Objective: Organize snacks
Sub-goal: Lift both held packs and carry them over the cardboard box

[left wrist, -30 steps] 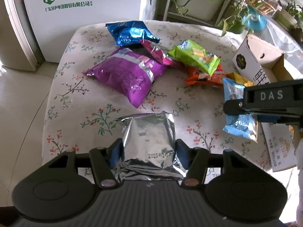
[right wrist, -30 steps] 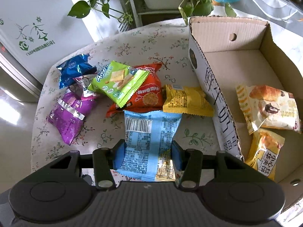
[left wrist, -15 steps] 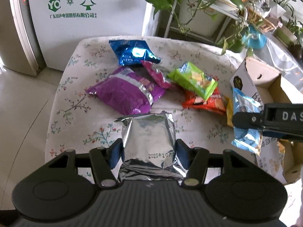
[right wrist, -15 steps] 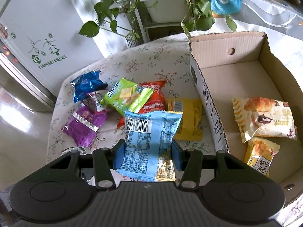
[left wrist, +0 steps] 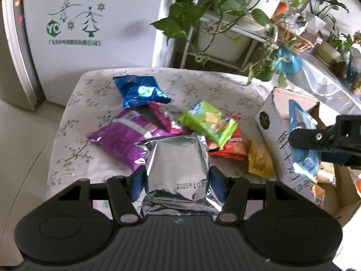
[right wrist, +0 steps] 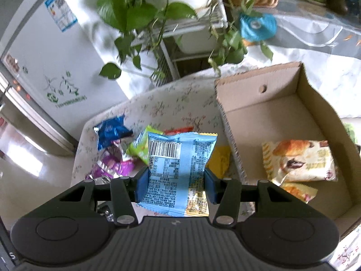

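Observation:
My left gripper is shut on a silver foil snack packet and holds it above the floral table. My right gripper is shut on a light blue snack packet, held in the air left of the open cardboard box. In the left wrist view the light blue packet hangs by the box's white wall. Blue, purple, green, orange and yellow packets lie on the table.
Two bread packets lie inside the box. A white fridge stands behind the table. A plant stand with trailing green leaves is at the back. The tiled floor is to the left.
Both grippers have risen higher above the table with their packets. The right gripper with the light blue packet has moved toward the box.

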A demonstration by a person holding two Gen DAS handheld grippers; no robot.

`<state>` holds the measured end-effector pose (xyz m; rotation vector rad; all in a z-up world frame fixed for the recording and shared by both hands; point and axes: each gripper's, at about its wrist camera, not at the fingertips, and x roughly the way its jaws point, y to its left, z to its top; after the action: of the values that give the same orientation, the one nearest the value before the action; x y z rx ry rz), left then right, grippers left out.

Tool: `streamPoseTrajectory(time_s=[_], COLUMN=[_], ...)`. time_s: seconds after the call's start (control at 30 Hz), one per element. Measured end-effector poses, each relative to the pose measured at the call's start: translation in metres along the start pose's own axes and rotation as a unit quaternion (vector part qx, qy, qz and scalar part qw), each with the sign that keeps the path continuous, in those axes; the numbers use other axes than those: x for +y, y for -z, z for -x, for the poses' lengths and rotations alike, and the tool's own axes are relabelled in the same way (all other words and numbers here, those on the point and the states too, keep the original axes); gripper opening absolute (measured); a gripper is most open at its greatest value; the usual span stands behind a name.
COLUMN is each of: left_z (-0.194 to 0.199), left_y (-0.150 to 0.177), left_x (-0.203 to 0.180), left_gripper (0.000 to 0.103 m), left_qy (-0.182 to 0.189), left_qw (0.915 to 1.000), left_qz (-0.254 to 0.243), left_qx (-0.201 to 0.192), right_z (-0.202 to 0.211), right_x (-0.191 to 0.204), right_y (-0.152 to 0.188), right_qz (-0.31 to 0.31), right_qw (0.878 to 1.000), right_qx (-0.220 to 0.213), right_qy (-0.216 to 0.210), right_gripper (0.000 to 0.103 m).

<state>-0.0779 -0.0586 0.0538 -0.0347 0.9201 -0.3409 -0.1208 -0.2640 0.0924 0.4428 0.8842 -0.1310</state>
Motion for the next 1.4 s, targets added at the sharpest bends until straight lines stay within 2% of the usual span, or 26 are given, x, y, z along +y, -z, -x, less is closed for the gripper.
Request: streamPoseTrajectory(time_s=[0.27, 0.5, 0.87, 1.1, 1.4], left_z=[-0.002, -0.004, -0.005, -0.007, -0.025], left_y=[-0.004, -0.008, -0.015, -0.024, -0.027], left_x=[-0.020, -0.038, -0.072, -0.103, -0.151], left_gripper=[0.059, 0.059, 0.059, 0.059, 0.059], left_qy=[0.025, 0.049, 0.106, 0.142, 0.171], left_qw=[0.9995, 0.9982, 0.9933, 0.9882, 0.9830], left_qz=[-0.015, -0.031, -0.044, -0.055, -0.067], left_qx=[-0.007, -0.012, -0.012, -0.015, 0.012], right_z=[0.032, 0.054, 0.059, 0.062, 0.065], right_x=[-0.027, -0.065, -0.100, -0.122, -0.145], right_y=[-0.013, -0.020, -0.019, -0.016, -0.011], right_qz=[-0.019, -0.069, -0.143, -0.204, -0.274], right_qw=[0.999, 0.994, 0.986, 0.975, 0.958], right_qx=[-0.046, -0.076, -0.075, -0.073, -0.075], right_qy=[0.008, 0.024, 0.040, 0.044, 0.047], right_gripper=[0.057, 0.057, 0.057, 0.057, 0.057])
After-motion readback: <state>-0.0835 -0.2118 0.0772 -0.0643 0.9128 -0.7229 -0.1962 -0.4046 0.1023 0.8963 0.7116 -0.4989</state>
